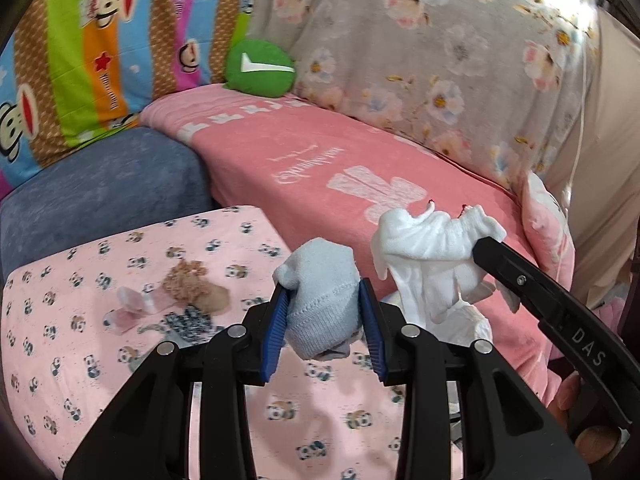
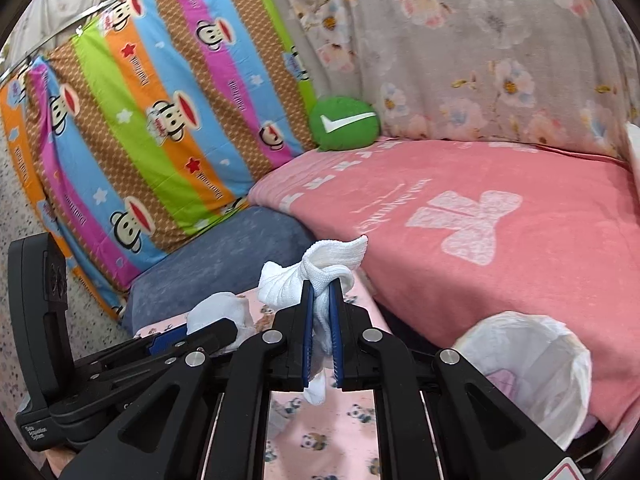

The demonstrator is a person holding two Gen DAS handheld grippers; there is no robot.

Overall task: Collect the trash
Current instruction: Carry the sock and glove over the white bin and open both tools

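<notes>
We see soft ribbed knit in the pale blue sock point(image 1: 320, 300), clamped between ridged blue pads point(image 1: 276, 332) on the left gripper point(image 1: 324, 328), whose matt black plastic carries shiny metal rivets. The white sock point(image 2: 320, 276) at center frame looks like terry cloth. At lower right, the bin liner point(image 2: 532, 368) is thin, crinkled, translucent plastic. The pink blanket point(image 2: 500, 240) looks fleecy, the blue cushion point(image 2: 224, 252) velvety matt.

You are in a home, in a living or sleeping corner. A sofa point(image 2: 224, 248) is draped with a pink blanket point(image 2: 500, 216), a cartoon-monkey sheet point(image 2: 152, 120) hangs far left, a floral cover point(image 2: 480, 60) behind, and near you stands a panda-print cloth point(image 1: 120, 320) beside a lined waste bin point(image 2: 532, 364).
</notes>
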